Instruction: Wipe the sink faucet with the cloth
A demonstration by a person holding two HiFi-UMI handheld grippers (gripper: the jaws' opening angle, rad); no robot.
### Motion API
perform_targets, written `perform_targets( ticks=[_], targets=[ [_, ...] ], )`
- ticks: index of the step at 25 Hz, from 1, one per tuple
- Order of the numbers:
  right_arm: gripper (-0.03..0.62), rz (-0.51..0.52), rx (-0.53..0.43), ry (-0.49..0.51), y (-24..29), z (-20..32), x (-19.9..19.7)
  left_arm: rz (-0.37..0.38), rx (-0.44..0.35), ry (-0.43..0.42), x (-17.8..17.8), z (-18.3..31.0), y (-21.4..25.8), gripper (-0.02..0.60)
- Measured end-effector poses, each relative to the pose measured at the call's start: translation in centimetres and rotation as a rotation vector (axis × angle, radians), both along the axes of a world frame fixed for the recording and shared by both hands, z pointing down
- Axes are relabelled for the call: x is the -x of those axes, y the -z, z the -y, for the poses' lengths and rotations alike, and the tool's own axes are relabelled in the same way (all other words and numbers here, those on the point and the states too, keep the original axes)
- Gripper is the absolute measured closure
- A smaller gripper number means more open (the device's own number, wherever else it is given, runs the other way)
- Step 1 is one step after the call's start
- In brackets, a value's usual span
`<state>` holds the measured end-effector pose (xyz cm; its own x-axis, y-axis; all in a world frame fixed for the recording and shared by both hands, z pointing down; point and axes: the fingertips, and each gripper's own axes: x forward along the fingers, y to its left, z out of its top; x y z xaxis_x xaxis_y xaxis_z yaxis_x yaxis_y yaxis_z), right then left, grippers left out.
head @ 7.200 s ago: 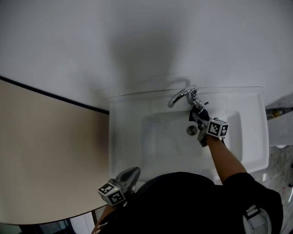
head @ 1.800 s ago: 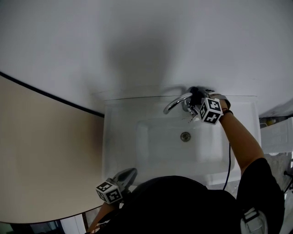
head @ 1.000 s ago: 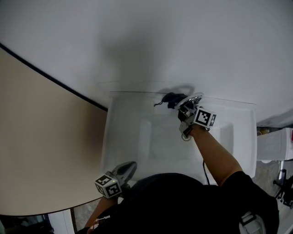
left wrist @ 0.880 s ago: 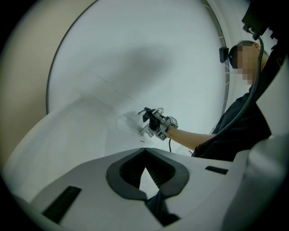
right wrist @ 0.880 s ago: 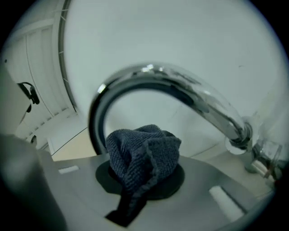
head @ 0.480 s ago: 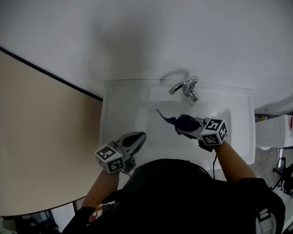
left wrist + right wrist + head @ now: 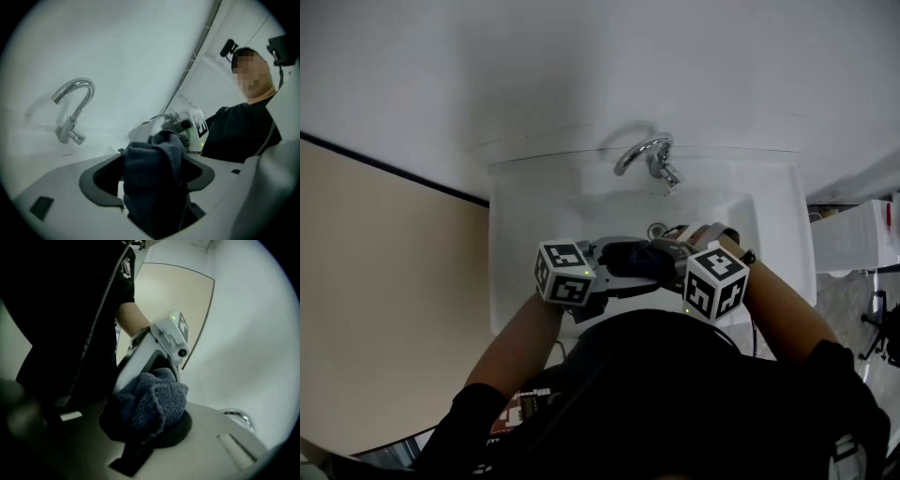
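A plain white wall (image 7: 581,66) fills the top of my head view, and the white sink (image 7: 511,234) sits below it with the faucet (image 7: 642,155) at its twelve o'clock, now on its own. A second ago my right gripper (image 7: 670,258) was up at that faucet with the cloth (image 7: 636,261). It has since pulled back to the six o'clock edge of the basin, and the left gripper (image 7: 609,272) has swung in from nine o'clock to meet it nose to nose.

The left jaws have just been opening and now stand wide apart. The dark cloth hangs bunched in the gap between them, but the pads are not pressing on it yet. The right jaws are clenched on the same bundle (its own camera shows the knit wadded up right at the tips).

I judge this to be a hand-over or a regrip, not wiping. The cloth is well away from the faucet, so no cleaning is happening now. Next I would close the left jaws on the cloth before the right lets go, or it could drop into the basin.
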<state>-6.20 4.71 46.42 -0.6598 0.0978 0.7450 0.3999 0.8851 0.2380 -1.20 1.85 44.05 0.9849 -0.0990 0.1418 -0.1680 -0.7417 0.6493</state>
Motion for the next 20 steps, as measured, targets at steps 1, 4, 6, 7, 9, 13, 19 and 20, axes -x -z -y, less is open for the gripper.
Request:
perform_targets(
  ticks=[1, 4, 6, 7, 9, 13, 19, 20],
  targets=[
    [0.546, 0.031, -0.014, 0.020, 0.7, -0.3, 0.3, -0.058, 0.024, -0.006, -0.3, 0.0, 0.7, 0.236],
    [0.546, 0.138, -0.014, 0.053, 2.8, -1.2, 1.3, -0.214, 0.091, -0.042, -0.8, -0.6, 2.6, 0.232],
    [0.545, 0.177, -0.003, 0.086, 3.6, -1.8, 1.6, -0.286, 0.131, -0.062, -0.9, -1.0, 3.8, 0.233],
    [0.542, 0.180, -0.006, 0.096, 3.7, -1.9, 1.6, -0.312, 0.145, -0.061, -0.8, -1.0, 4.0, 0.233],
    [0.534, 0.164, -0.019, 0.091, 3.5, -1.8, 1.6, -0.351, 0.172, -0.038, -0.2, -0.8, 4.1, 0.255],
    [0.438, 0.146, -0.015, 0.039, 3.2, -1.6, 2.4, -0.406, 0.197, 0.004, 1.2, -0.5, 4.2, 0.329],
    [0.267, 0.160, -0.004, -0.098, 4.4, 0.8, 0.7, -0.402, 0.197, 0.074, 2.9, 0.4, 4.1, 0.483],
    [0.269, 0.190, 0.017, -0.123, 4.9, 1.3, 0.0, -0.389, 0.204, 0.091, 3.1, 0.5, 3.7, 0.489]
  ],
)
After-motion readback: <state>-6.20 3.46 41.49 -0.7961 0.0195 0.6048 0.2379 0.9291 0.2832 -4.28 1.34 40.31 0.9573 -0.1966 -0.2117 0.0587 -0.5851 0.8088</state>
